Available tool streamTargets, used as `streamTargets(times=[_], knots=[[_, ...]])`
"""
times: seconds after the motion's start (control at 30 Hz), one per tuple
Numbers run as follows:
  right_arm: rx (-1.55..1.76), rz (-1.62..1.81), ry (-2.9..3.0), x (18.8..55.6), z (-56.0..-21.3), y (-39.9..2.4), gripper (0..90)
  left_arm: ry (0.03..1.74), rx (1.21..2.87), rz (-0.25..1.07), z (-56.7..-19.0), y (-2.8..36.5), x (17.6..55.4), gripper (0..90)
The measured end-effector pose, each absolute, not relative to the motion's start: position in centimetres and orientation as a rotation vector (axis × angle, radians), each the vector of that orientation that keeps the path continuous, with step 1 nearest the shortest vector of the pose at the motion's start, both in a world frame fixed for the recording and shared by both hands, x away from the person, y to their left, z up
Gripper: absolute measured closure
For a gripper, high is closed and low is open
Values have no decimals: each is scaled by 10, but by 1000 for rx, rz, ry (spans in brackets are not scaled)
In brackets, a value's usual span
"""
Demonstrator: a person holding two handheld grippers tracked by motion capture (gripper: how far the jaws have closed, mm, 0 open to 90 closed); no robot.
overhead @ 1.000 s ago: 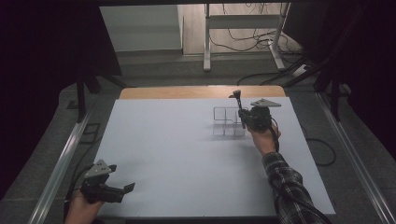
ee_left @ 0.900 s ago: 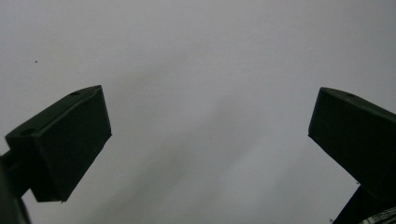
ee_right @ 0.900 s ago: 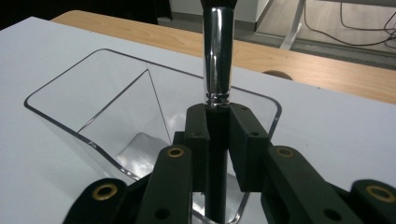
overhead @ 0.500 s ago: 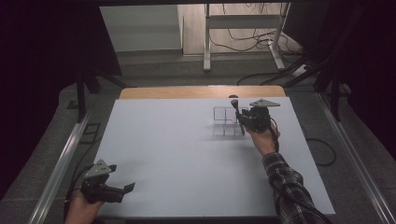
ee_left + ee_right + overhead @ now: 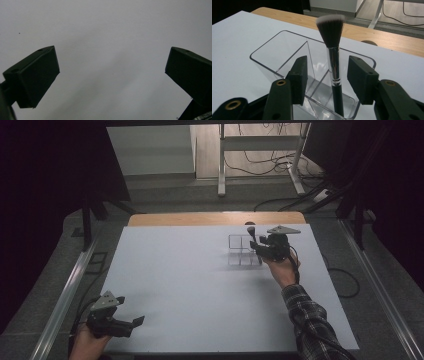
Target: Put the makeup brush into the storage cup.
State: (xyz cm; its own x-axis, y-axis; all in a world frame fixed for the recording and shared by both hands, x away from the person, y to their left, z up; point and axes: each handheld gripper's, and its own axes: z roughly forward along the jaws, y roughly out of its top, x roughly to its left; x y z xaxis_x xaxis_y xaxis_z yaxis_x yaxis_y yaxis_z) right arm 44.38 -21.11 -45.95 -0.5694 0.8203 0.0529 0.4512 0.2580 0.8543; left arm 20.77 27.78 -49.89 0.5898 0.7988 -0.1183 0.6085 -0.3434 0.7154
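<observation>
Black right tongs | just opening | level, astride brush

organizer: clear glossy plastic | brush: shiny metal ferrule | table: matt white

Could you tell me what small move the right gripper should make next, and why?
Probably draw the right gripper straight back from the clear organizer. Its jaws have just been opening, the pads now stand apart from the makeup brush, and the brush stands in a compartment, so it seems released.
</observation>
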Motion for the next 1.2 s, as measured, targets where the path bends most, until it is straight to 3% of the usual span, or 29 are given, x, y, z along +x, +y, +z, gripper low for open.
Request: streamTargets(times=[1.2], knots=[[1149, 1229, 2220, 431, -449, -215, 312, 1114, 2073, 326, -499, 278, 207, 0]])
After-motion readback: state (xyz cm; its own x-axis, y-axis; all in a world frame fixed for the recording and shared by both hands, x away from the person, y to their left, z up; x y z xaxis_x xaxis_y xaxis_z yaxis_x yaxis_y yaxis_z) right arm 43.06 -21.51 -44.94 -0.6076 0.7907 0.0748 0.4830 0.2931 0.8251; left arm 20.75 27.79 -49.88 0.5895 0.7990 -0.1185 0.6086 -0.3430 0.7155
